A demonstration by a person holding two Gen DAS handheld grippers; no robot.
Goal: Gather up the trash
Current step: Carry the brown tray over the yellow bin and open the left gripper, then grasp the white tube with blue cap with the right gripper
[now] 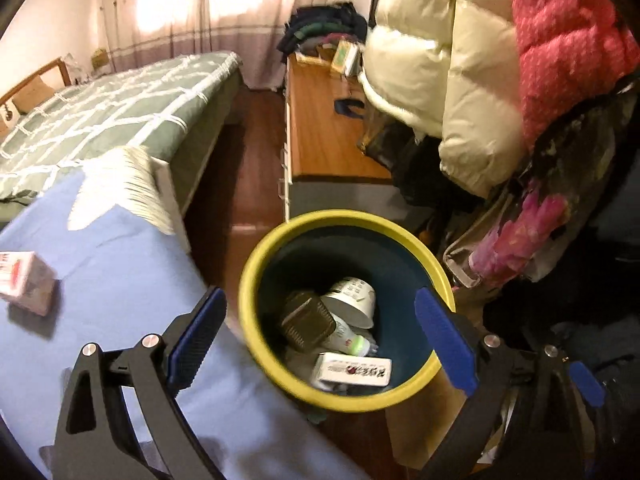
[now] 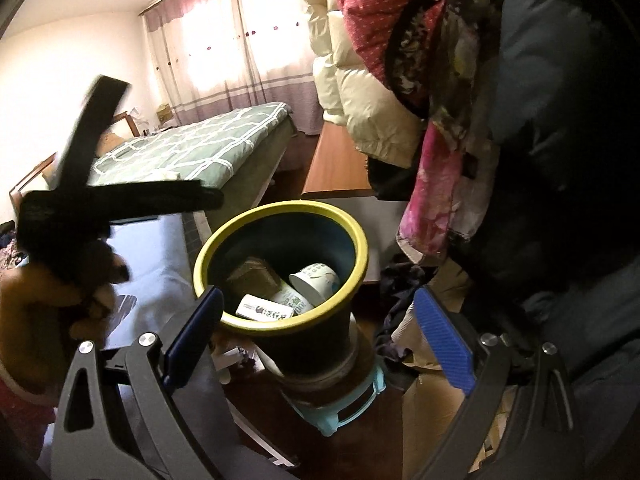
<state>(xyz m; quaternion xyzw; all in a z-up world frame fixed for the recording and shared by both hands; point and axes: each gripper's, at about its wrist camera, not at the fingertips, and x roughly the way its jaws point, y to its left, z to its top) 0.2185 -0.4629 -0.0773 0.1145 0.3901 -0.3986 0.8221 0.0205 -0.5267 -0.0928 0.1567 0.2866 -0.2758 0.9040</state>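
A dark blue trash bin with a yellow rim [image 1: 256,264] [image 2: 360,252] stands beside a table with a blue cloth [image 1: 120,264]. In it lie a white carton [image 1: 352,370] [image 2: 264,309], a paper cup [image 1: 352,300] [image 2: 316,280] and a brown box [image 1: 306,320] [image 2: 256,274]. My left gripper [image 1: 320,340] is open and empty above the bin. My right gripper [image 2: 320,340] is open and empty, just in front of the bin. A pink and white carton [image 1: 24,282] lies on the cloth at the left. The left gripper also shows in the right wrist view [image 2: 80,184], blurred.
A bed with a green quilt [image 1: 112,108] is behind the table. A wooden cabinet [image 1: 324,132] stands behind the bin. Hanging coats, cream [image 1: 452,72] and red [image 1: 568,32], crowd the right side. The bin sits on a light blue stool [image 2: 352,400].
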